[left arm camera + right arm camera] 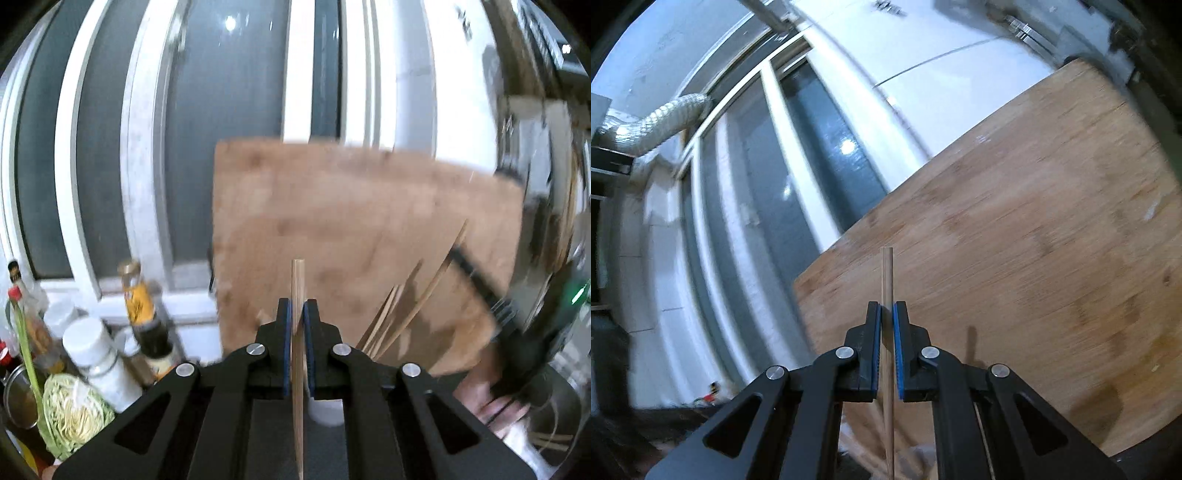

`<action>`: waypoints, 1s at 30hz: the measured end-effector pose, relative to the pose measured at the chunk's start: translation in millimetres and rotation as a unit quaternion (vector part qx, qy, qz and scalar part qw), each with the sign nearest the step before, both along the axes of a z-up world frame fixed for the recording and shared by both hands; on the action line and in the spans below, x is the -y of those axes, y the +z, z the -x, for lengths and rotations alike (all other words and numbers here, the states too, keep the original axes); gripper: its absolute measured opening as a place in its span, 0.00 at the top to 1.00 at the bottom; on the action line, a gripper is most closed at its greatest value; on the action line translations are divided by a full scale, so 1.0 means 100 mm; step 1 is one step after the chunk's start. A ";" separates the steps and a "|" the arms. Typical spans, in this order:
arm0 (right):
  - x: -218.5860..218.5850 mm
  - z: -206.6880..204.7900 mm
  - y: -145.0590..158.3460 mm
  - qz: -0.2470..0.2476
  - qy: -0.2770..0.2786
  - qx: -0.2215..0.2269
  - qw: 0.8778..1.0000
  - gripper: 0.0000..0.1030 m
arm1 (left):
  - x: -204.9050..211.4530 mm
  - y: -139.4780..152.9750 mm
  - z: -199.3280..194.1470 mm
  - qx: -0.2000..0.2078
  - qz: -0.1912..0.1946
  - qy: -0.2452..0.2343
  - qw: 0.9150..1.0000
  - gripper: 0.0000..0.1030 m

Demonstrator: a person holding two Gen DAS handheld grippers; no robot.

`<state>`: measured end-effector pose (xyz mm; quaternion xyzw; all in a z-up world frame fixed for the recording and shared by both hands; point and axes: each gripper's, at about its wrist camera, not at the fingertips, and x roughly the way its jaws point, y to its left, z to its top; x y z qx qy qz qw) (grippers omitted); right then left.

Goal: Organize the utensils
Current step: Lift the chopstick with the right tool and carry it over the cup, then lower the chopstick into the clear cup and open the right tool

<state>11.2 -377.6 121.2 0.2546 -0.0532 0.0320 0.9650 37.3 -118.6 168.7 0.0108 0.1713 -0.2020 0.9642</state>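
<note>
My left gripper [297, 310] is shut on a wooden chopstick [297, 280] that stands upright between its blue pads, in front of a large wooden cutting board [332, 229]. To its right several more chopsticks [406, 306] fan up from a holder below, beside the other gripper [480, 284] and a hand [484, 402]. In the right wrist view my right gripper [887, 314] is shut on another chopstick [887, 273], held upright and tilted up toward the same cutting board [1015, 251].
Bottles [142, 302], white jars [98, 362] and a cut cabbage [74, 410] crowd the lower left under a window [110, 147]. A white cup [327, 413] sits below the left jaws. A silver duct hose [661, 122] runs at the upper left.
</note>
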 end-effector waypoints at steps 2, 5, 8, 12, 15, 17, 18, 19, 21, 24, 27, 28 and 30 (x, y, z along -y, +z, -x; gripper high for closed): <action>0.04 -0.06 -0.03 -0.004 -0.003 -0.010 1.000 0.93 | 0.04 0.17 0.05 0.031 0.020 -0.003 0.999 0.94; 0.08 -0.16 -0.07 -0.009 -0.004 -0.027 1.000 0.93 | 0.06 0.27 0.00 0.065 0.062 0.037 0.995 0.94; 0.07 -0.24 -0.12 0.000 -0.018 -0.039 0.999 0.93 | 0.05 0.23 -0.20 0.053 0.112 0.037 0.992 0.94; 0.10 -0.33 -0.18 -0.004 -0.015 -0.056 0.998 0.93 | 0.10 0.06 -0.43 0.082 0.135 0.054 0.986 0.94; 0.12 -0.38 -0.21 -0.002 -0.013 -0.063 0.998 0.93 | 0.10 -0.18 -0.53 0.104 0.177 0.062 0.977 0.94; 0.11 -0.42 -0.22 0.002 -0.014 -0.068 0.998 0.93 | 0.15 -0.32 -0.60 0.107 0.173 0.068 0.977 0.94; 0.09 -0.43 -0.22 0.004 -0.014 -0.068 0.998 0.93 | 0.18 -0.37 -0.63 0.109 0.170 0.068 0.977 0.94; 0.07 -0.44 -0.23 0.010 -0.014 -0.068 0.998 0.93 | 0.22 -0.41 -0.65 0.109 0.164 0.072 0.978 0.94; 0.02 -0.44 -0.22 0.023 -0.018 -0.065 0.997 0.93 | 0.26 -0.50 -0.68 0.113 0.156 0.081 0.978 0.94; -0.06 -0.43 -0.20 0.034 -0.017 -0.051 0.998 0.93 | 0.27 -0.60 -0.71 0.112 0.156 0.081 0.978 0.94; -0.07 -0.42 -0.19 0.032 0.005 -0.045 0.998 0.93 | 0.27 -0.71 -0.74 0.105 0.160 0.081 0.978 0.94; -0.08 -0.42 -0.19 0.032 0.003 -0.044 0.999 0.93 | 0.27 -0.75 -0.76 0.102 0.160 0.080 0.979 0.94; -0.08 -0.41 -0.20 0.031 -0.003 -0.040 0.999 0.93 | 0.27 -0.82 -0.80 0.094 0.158 0.074 0.980 0.94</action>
